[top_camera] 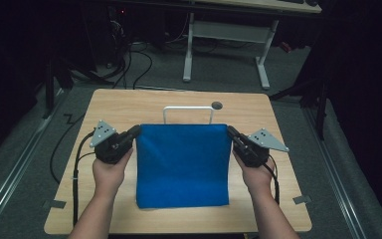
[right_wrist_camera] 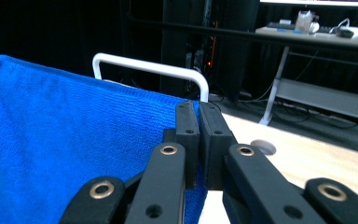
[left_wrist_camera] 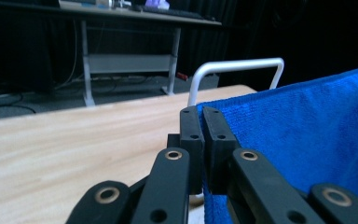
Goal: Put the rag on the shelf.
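Observation:
A blue cloth (top_camera: 183,164) is held up by its two far corners over the wooden table (top_camera: 124,107), its near edge resting on the tabletop. My left gripper (top_camera: 137,130) is shut on the cloth's far left corner; in the left gripper view the gripper (left_wrist_camera: 202,112) pinches the blue cloth (left_wrist_camera: 298,126). My right gripper (top_camera: 230,130) is shut on the far right corner, seen up close as the gripper (right_wrist_camera: 198,106) clamping the blue cloth (right_wrist_camera: 65,135). A white metal rack bar (top_camera: 188,110) stands just behind the cloth's raised edge.
A round grommet hole (top_camera: 217,105) sits in the table near the far edge. Beyond the table are a white desk frame (top_camera: 226,35) and cables on the grey floor. Bare wood lies to the left and right of the cloth.

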A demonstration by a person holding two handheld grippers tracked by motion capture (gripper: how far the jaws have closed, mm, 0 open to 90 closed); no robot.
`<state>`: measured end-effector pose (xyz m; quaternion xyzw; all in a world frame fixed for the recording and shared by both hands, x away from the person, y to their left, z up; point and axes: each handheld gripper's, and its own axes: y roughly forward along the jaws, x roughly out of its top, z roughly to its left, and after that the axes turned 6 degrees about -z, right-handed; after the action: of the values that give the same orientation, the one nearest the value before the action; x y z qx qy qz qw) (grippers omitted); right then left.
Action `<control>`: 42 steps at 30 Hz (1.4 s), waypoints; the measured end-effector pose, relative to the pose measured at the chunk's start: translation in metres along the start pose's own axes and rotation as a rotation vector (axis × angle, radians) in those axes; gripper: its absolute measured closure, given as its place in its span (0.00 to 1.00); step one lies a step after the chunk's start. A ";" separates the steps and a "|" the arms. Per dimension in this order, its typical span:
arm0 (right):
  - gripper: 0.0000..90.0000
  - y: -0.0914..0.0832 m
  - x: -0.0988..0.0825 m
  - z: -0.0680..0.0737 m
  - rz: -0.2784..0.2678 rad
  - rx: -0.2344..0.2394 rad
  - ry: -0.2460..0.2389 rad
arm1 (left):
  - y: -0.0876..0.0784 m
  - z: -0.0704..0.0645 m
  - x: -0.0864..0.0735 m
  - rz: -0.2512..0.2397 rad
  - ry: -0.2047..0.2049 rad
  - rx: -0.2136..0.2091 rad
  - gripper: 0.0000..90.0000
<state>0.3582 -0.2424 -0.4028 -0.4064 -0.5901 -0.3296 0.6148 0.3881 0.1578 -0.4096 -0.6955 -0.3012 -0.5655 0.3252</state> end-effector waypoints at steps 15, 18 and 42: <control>0.98 0.002 0.040 -0.003 -0.072 -0.002 -0.029 | 0.001 0.000 0.041 -0.062 0.049 0.007 0.98; 0.98 0.002 0.049 -0.003 -0.084 -0.003 -0.038 | 0.001 0.001 0.052 -0.077 0.062 0.007 0.98; 0.98 0.021 0.083 -0.021 -0.135 -0.027 -0.042 | 0.024 0.010 0.092 -0.131 0.094 0.003 0.98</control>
<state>0.3936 -0.2451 -0.3225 -0.3809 -0.6245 -0.3696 0.5730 0.4297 0.1557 -0.3235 -0.6465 -0.3312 -0.6172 0.3023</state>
